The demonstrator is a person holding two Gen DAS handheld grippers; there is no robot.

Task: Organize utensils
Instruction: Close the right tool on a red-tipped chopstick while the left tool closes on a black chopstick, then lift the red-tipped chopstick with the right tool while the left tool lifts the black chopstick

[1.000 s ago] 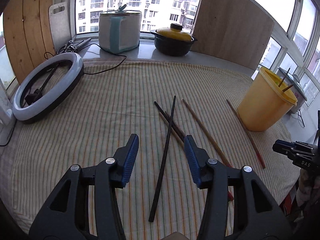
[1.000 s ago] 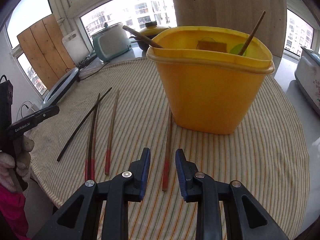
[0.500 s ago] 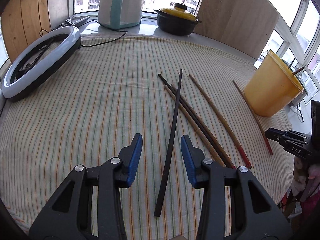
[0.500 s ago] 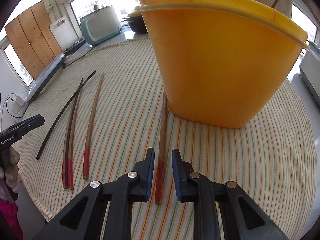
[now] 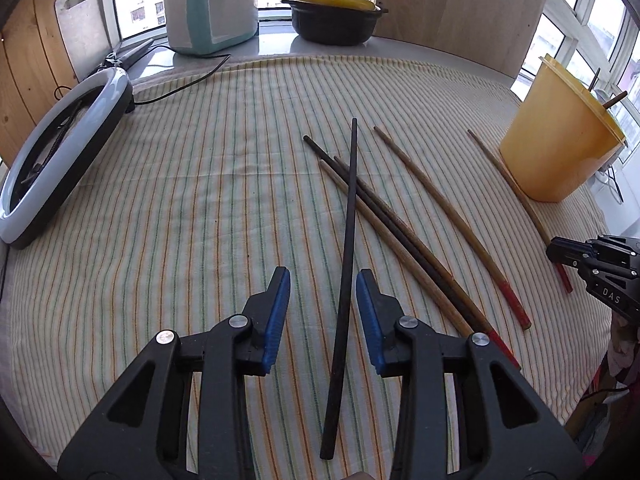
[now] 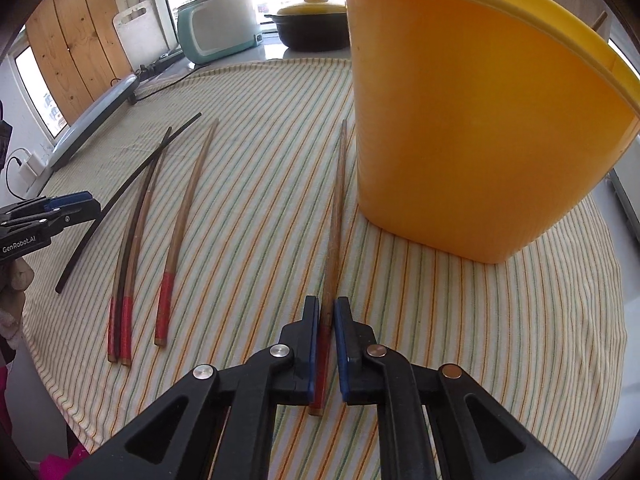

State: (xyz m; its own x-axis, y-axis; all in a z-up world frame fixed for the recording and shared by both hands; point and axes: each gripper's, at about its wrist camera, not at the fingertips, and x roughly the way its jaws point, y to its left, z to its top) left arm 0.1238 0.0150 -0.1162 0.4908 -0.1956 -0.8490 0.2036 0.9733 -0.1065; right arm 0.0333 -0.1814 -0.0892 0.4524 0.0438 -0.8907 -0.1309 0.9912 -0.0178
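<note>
1. Where the striped tablecloth (image 5: pixel 160 208) spreads under everything, covers the whole round table to its edge.
2. Yellow plastic bin (image 6: pixel 472 120), upright on the cloth at the right side, with stick ends poking above its rim; just beside its base, a red-tipped wooden chopstick (image 6: pixel 338 200).
3. Ring light (image 5: pixel 60 152) lying flat at the cloth's left edge; rice cooker (image 5: pixel 212 4) and black pot with yellow lid (image 5: pixel 336 12) behind on the sill.
4. Left gripper (image 5: pixel 323 284) low over the cloth, jaws closing but set apart, astride the black chopstick (image 5: pixel 348 216) without touching it.
5. Right gripper (image 6: pixel 327 308) narrowed down on the red-tipped wooden chopstick near its painted end, blue pads against both sides.
6. Loose chopsticks between: a crossed dark bundle (image 5: pixel 392 224) under the black one, and a single wooden chopstick (image 5: pixel 452 216) beside them.
</note>
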